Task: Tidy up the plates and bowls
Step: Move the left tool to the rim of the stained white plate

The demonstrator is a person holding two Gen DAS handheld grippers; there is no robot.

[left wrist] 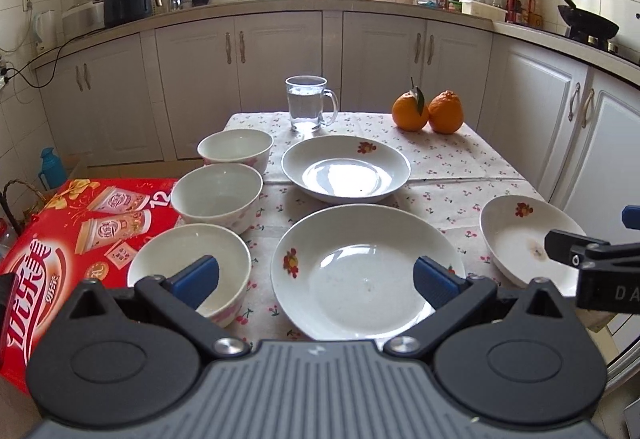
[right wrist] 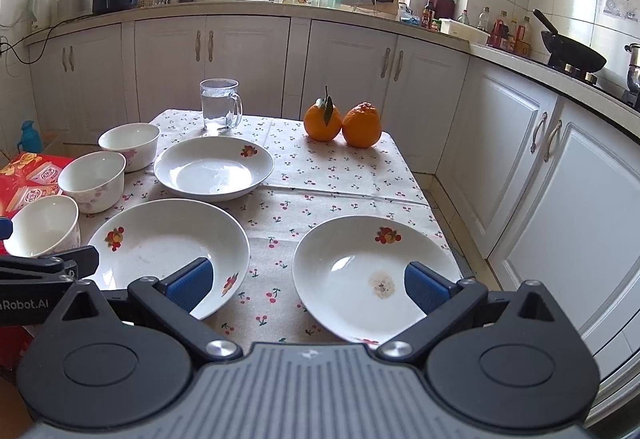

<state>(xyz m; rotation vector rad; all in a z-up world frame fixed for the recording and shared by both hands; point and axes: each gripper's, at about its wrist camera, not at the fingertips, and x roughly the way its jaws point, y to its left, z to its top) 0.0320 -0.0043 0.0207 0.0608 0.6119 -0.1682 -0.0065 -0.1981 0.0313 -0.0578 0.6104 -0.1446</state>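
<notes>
A small table (right wrist: 360, 175) is standing in a tiled kitchen, draped in a cream cloth printed with tiny red cherries and creased along a seam across its middle. Three shallow, round, glossy white plates are lying on it, rims up, each bearing small red fruit motifs. The far plate (left wrist: 346, 169) is sitting just behind the seam; the near-left plate (left wrist: 366, 273) is lying in front of it; the stained plate (right wrist: 372, 275), carrying a brown blotch in its well, is resting at the right edge of the cloth, apart from the others. Being circular, none shows a long axis.

Three deep white bowls with faint pink flowers are forming a line down the table's left side, mouths upward: the far bowl (left wrist: 236, 149), the middle bowl (left wrist: 218, 197) and the near bowl (left wrist: 192, 271), set close together; the line is running from near to far.

The left gripper (left wrist: 316, 279) is hovering with its blue-padded fingers (left wrist: 198, 279) spread apart, framing the near bowl and near-left plate and gripping nothing. The right gripper (right wrist: 308, 281) is likewise standing wide apart and empty above the stained plate.

Behind the plates, a clear glass mug (left wrist: 308, 103) of water and two dimpled oranges (left wrist: 428, 113) are standing. A glossy red carton (left wrist: 60, 239) is lying left of the table.
</notes>
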